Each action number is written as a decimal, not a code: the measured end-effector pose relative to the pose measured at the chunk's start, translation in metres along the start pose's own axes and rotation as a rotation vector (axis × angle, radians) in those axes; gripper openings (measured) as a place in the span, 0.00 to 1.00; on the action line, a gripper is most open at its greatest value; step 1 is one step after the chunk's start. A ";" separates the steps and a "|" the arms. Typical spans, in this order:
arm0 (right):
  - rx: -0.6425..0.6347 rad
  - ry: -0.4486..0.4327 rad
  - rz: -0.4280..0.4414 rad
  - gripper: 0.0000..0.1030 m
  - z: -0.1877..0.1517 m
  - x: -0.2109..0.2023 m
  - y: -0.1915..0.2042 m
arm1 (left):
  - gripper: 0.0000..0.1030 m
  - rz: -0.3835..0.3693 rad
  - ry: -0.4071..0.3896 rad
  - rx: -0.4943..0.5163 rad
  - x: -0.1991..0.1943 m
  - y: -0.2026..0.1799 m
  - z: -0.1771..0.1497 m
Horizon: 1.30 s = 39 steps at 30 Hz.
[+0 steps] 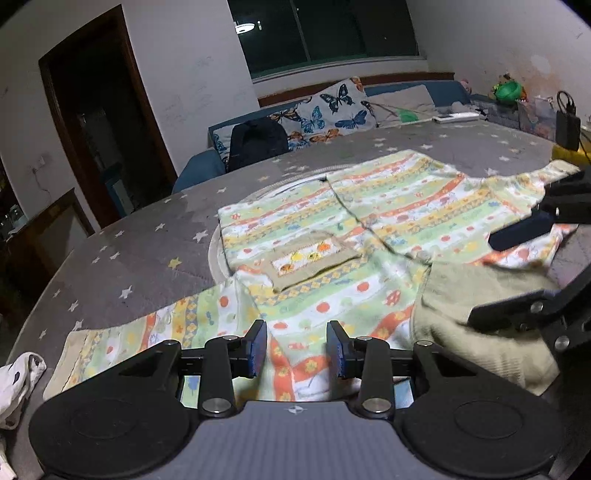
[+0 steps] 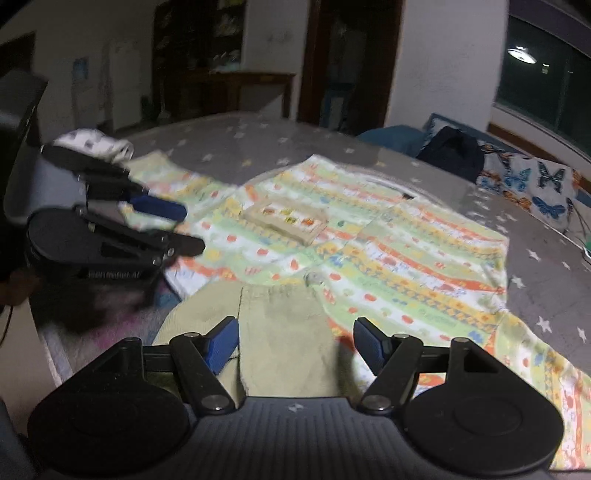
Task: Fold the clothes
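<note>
White walls [image 1: 177, 55], dark window [image 1: 332, 33], wooden doorway [image 1: 96, 122], blue sofa [image 1: 199, 166], butterfly cushion [image 1: 332, 110]

Under your left gripper [image 1: 296, 349], jaws apart, the striped shirt [image 1: 332, 236] flat on the starry cover [image 1: 147, 236].

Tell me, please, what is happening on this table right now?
A person is working on a striped, patterned child's garment spread flat on the star-print tablecloth, with one hand-held gripper in each hand. The left hand-held gripper hovers over the near edge, jaws apart and empty. The right hand-held gripper is open above the beige collar. No fold shows yet. A small white garment lies aside.
</note>
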State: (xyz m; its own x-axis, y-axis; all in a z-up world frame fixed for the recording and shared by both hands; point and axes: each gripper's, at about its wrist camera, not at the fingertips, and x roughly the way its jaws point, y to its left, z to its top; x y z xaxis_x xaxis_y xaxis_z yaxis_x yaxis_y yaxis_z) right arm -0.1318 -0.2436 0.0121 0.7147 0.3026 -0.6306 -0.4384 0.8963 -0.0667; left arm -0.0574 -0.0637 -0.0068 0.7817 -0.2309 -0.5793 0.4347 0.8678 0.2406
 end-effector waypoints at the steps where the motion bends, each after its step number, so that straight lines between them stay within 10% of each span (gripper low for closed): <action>1: 0.012 0.007 0.013 0.68 -0.001 0.000 0.000 | 0.38 -0.007 -0.006 -0.001 -0.001 -0.001 0.003; 26: 0.074 0.002 -0.057 0.69 -0.025 -0.027 -0.021 | 0.38 -0.063 -0.042 0.142 -0.009 -0.048 -0.006; 39: 0.130 -0.004 -0.062 0.80 -0.029 -0.033 -0.028 | 0.58 -0.093 0.063 -0.083 -0.010 -0.019 0.015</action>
State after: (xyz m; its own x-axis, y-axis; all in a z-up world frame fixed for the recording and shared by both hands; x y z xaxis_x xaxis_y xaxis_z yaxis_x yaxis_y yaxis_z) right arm -0.1587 -0.2881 0.0120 0.7403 0.2460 -0.6256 -0.3187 0.9479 -0.0044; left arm -0.0665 -0.0842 0.0058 0.7087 -0.2863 -0.6448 0.4637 0.8778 0.1200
